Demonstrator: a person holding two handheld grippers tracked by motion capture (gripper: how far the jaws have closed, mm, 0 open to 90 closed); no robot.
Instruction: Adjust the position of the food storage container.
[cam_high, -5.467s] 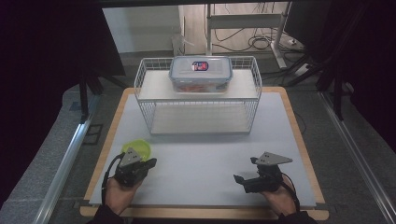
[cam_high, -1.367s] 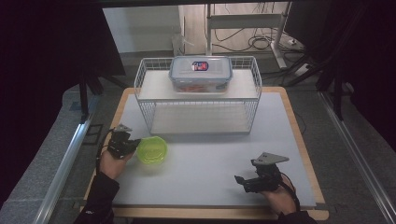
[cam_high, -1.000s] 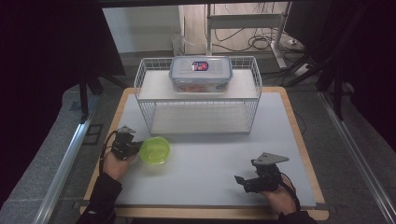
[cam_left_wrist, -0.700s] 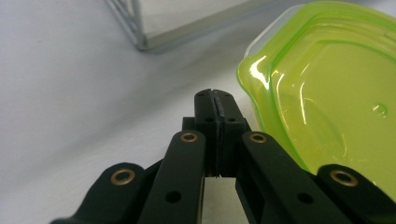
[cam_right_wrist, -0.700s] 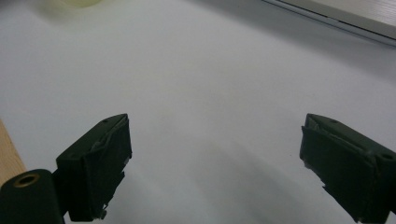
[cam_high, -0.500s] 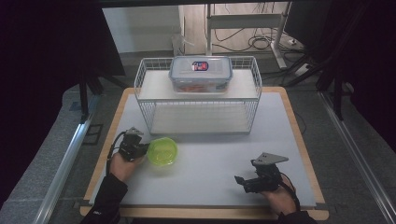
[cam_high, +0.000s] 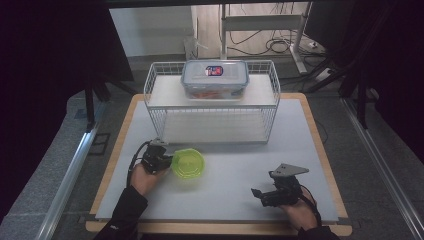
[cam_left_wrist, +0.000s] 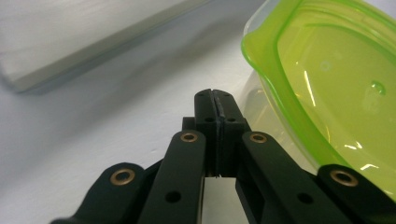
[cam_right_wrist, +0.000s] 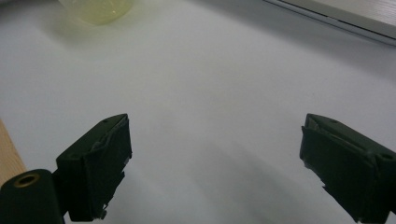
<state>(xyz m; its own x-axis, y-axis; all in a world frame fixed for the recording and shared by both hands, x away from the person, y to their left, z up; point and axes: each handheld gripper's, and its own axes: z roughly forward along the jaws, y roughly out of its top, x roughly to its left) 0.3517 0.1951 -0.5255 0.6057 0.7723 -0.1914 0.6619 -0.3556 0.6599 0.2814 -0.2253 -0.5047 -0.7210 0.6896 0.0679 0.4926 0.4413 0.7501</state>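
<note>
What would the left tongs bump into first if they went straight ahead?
Probably the green bowl. The shut left tongs sit right beside its rim, pointing just past its side, so they may only graze it.

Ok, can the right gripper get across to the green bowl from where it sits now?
Probably yes. The right gripper rests open on the white mat, and bare mat lies between it and the green bowl. The left gripper, shut, sits against the bowl's far side.

red and blue label on container lid (cam_high: 215, 71), text unreadable
</note>
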